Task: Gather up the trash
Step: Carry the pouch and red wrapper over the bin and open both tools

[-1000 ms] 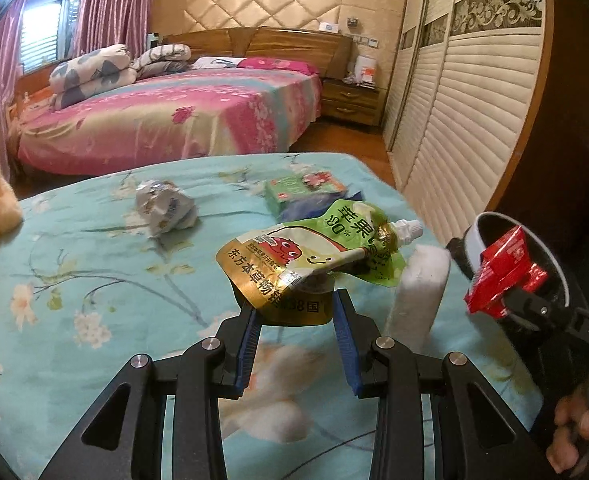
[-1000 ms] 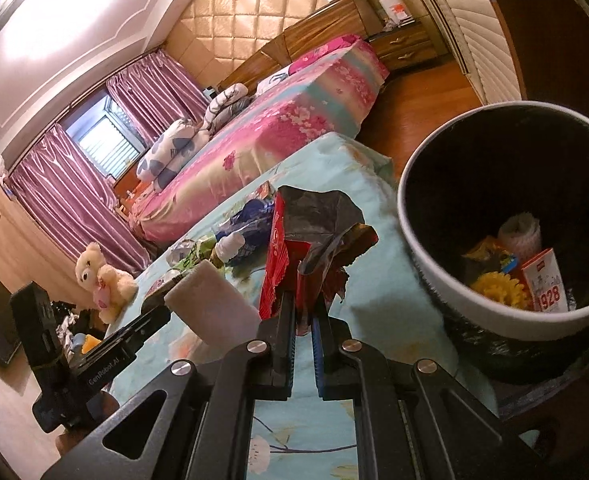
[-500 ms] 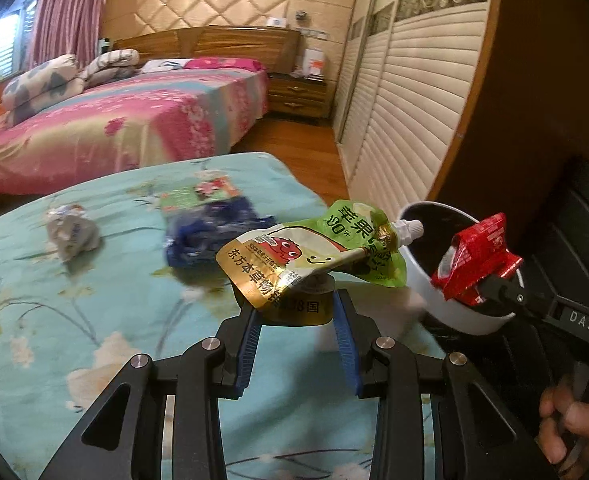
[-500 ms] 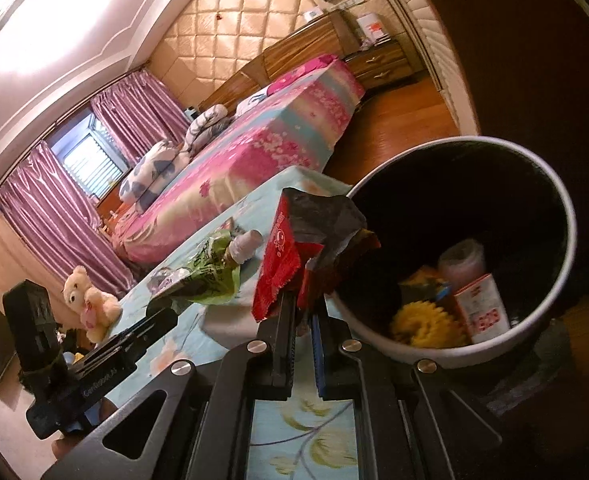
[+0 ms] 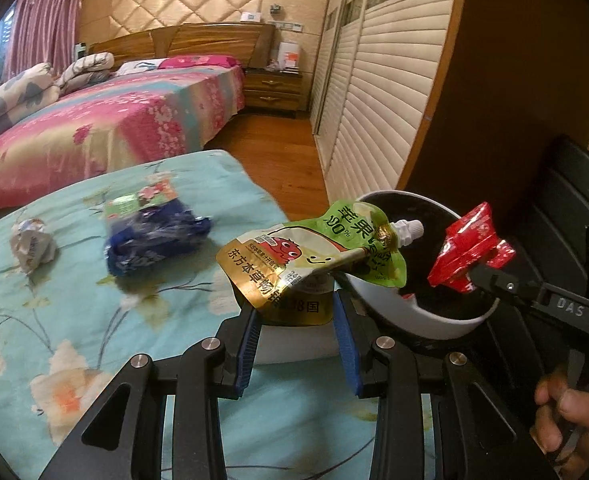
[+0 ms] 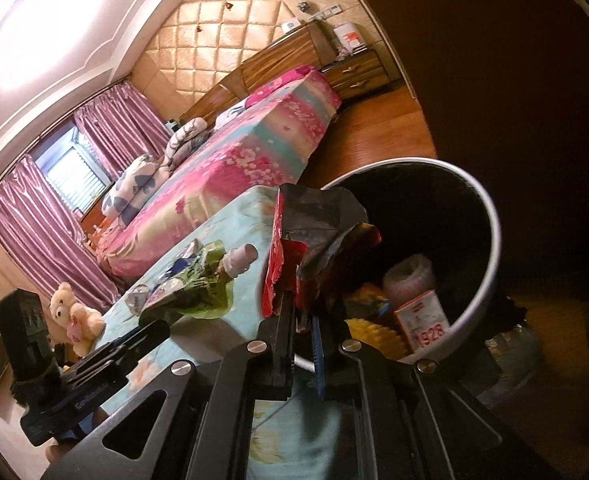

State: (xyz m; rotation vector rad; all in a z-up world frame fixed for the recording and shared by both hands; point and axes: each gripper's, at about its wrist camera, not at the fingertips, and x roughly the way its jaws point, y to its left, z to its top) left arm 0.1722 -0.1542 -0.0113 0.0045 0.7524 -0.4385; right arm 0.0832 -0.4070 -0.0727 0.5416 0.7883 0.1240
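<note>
Left gripper (image 5: 296, 322) is clamping the juice pouch (image 5: 314, 258) beside the bin (image 5: 414, 322), right gripper (image 6: 304, 322) is pinching the red wrapper (image 6: 280, 268) at its rim; both should clear the rim before release.

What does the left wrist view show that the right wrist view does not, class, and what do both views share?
Only the left wrist view shows the louvred wardrobe doors and the crumpled paper ball clearly. Only the right wrist view shows the trash inside the bin, such as the yellow item, plus a teddy bear. Both show the white-rimmed bin, the green juice pouch in the left hand-held gripper, and the red wrapper in the right hand-held gripper.
</note>
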